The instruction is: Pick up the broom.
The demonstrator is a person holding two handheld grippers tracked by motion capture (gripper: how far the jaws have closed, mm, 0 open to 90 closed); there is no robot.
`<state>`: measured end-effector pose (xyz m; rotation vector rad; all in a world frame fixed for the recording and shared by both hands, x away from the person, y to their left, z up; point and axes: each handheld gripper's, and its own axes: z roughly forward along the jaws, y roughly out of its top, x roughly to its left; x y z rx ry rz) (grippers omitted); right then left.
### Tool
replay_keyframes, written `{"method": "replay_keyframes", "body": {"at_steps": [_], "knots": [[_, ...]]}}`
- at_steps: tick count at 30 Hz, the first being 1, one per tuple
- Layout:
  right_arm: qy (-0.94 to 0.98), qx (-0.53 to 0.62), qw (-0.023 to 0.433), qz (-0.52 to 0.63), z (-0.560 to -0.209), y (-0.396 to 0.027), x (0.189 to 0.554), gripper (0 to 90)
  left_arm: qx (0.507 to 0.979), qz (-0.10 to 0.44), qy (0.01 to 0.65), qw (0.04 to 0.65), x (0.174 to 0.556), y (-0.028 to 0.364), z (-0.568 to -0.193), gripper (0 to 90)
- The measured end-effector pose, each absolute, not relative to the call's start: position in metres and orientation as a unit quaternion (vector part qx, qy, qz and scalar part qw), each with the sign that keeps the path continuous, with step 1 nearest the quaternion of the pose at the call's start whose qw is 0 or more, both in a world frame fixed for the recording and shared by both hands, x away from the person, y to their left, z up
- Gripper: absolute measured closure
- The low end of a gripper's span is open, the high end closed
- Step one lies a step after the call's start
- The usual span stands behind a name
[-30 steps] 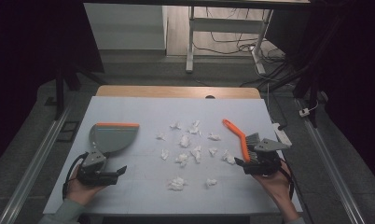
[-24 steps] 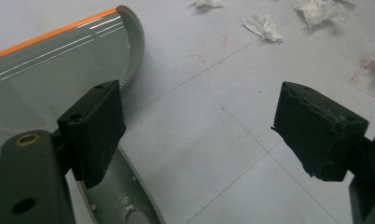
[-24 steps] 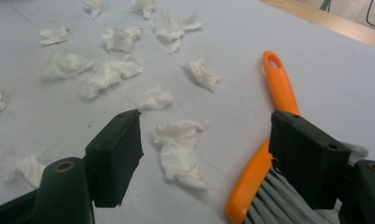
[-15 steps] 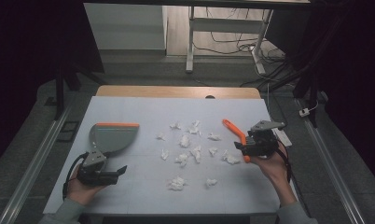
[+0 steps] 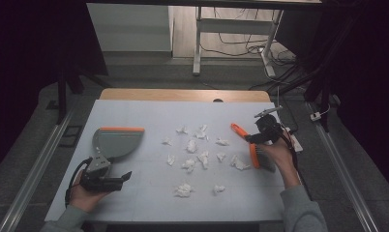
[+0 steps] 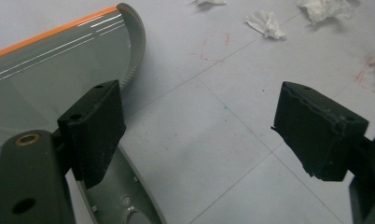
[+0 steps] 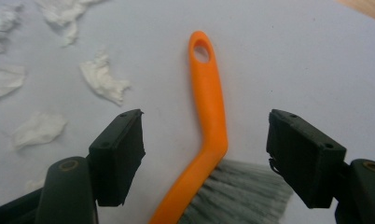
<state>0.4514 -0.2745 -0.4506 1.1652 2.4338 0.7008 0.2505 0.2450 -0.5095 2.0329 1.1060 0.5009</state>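
Swinging up the table since a second ago, the right claw (image 5: 263, 137) hovers open, jaws just narrowing, astride the brush (image 7: 208, 116); the left claw (image 5: 116, 178), open, flanks the empty dustpan (image 5: 116, 143); paper scraps (image 5: 191, 146) lie between.

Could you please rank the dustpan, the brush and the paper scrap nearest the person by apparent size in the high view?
1. dustpan
2. brush
3. paper scrap

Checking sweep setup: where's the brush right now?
In the high view the brush lies on the table's right side, just right of the scattered paper scraps, under the right gripper; in the right gripper view its orange handle lies between the open fingers.
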Motion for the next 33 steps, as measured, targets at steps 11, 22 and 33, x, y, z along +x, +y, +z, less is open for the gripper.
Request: {"method": "replay_keyframes", "body": {"at_steps": [11,22,33], "knots": [[0.874,0.433,0.145,0.165,-0.478,-0.272,0.488,33.3,0.797,0.196,0.433,0.373,0.250,0.243,-0.511,17.1],[0.878,0.438,0.118,0.152,-0.485,-0.273,0.492,43.9,0.801,0.198,0.430,0.366,0.251,0.241,-0.512,17.1],[0.881,0.445,0.094,0.130,-0.489,-0.266,0.493,68.7,0.803,0.198,0.425,0.369,0.249,0.240,-0.512,17.0]]}}
